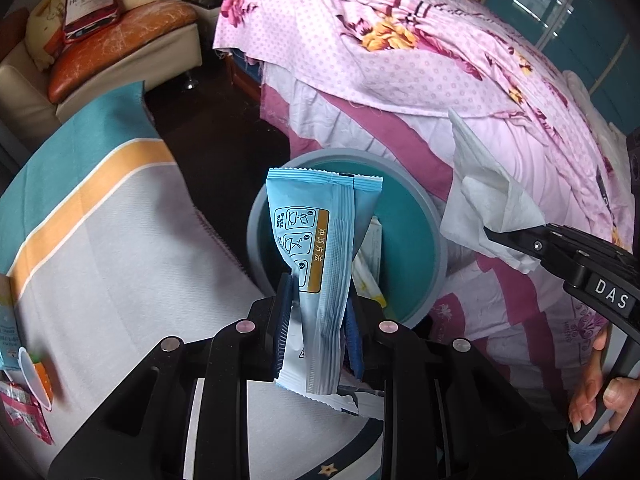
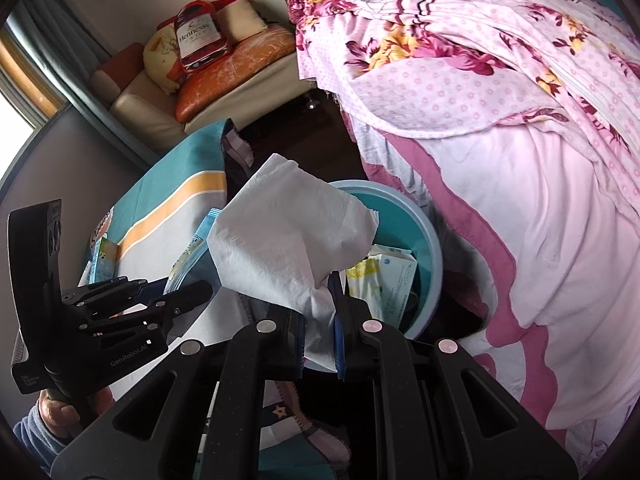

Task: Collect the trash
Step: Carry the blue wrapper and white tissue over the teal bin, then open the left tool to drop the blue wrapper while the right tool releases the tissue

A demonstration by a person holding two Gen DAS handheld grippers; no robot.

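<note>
My left gripper [image 1: 320, 300] is shut on a light blue sachet packet [image 1: 320, 236], which stands upright between the blue pads. Behind it, on the floor, stands a round teal bin [image 1: 436, 240] with wrappers inside. My right gripper [image 2: 318, 314] is shut on a crumpled white tissue [image 2: 288, 236], held over the near side of the bin [image 2: 434, 248]. A small carton [image 2: 396, 276] and a yellow-white wrapper [image 2: 360, 280] lie in the bin. In the left wrist view the right gripper [image 1: 496, 234] shows at the right with the tissue [image 1: 488, 200].
A table with a teal, orange and white striped cloth [image 1: 100, 240] lies left of the bin, with several small wrappers [image 1: 24, 412] at its left edge. A bed with a pink floral quilt [image 1: 440, 60] rises to the right. A sofa [image 1: 120, 52] stands behind.
</note>
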